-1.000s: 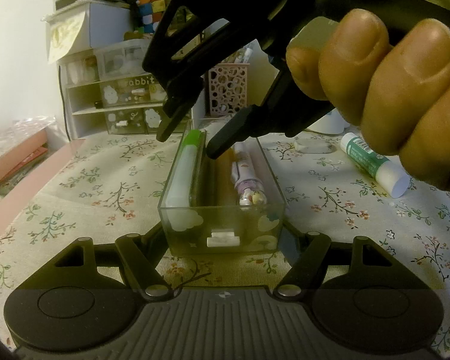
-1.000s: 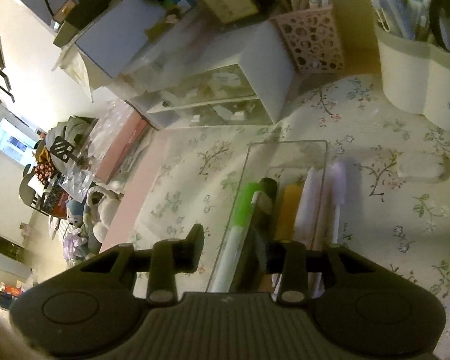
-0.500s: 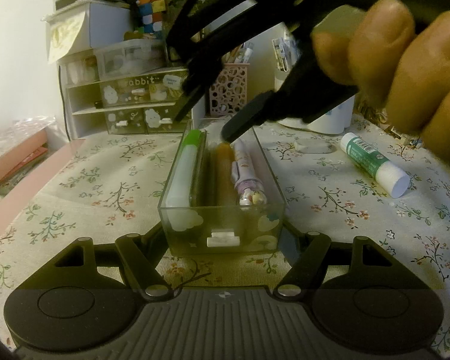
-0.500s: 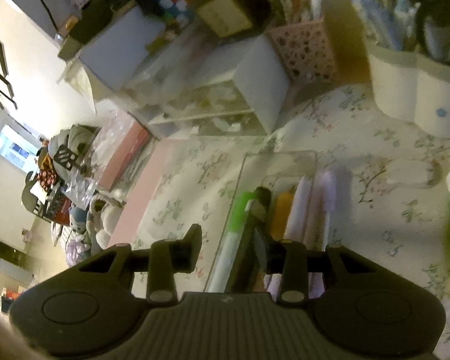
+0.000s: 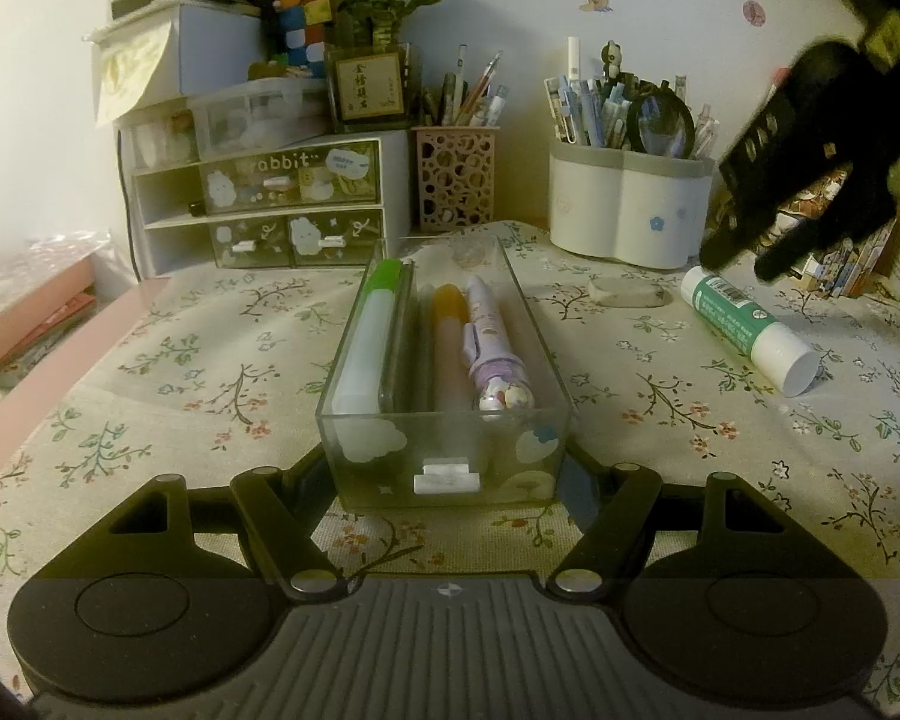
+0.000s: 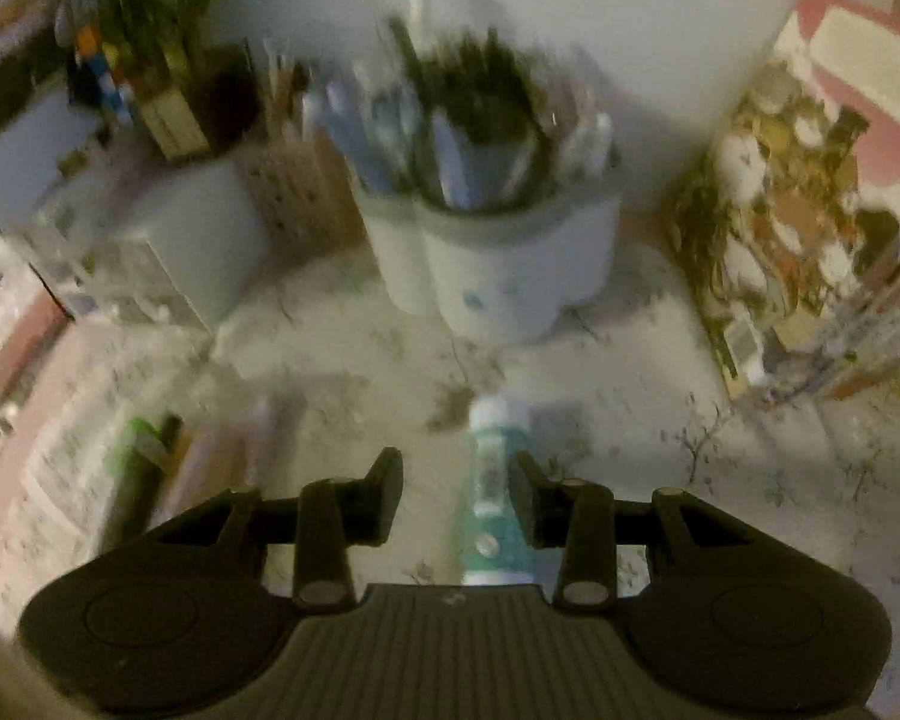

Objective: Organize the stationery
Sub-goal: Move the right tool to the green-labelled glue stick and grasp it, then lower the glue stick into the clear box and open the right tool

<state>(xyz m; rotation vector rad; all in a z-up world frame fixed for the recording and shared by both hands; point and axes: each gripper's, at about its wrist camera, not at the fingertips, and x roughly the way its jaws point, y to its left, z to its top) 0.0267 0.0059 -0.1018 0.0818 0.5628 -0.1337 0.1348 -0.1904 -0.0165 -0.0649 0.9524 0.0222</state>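
A clear plastic tray (image 5: 444, 456) sits on the floral tablecloth and holds a green-capped marker (image 5: 369, 336), an orange marker (image 5: 450, 336) and a purple cartoon pen (image 5: 492, 354). My left gripper (image 5: 447, 468) has its fingers around the tray's near end, touching its sides. A green and white glue stick (image 5: 744, 327) lies to the right of the tray. My right gripper (image 6: 456, 486) is open above the glue stick (image 6: 495, 492), which lies between its fingers. The right wrist view is blurred by motion.
A white eraser (image 5: 627, 294) lies behind the tray. At the back stand a white pen holder (image 5: 624, 210), a pink lattice pen cup (image 5: 455, 180) and a small drawer unit (image 5: 258, 204). Books (image 6: 810, 240) stand at the right.
My right gripper has left the tray and swung right, over the glue stick. The markers stay in the tray. My left gripper has not moved.
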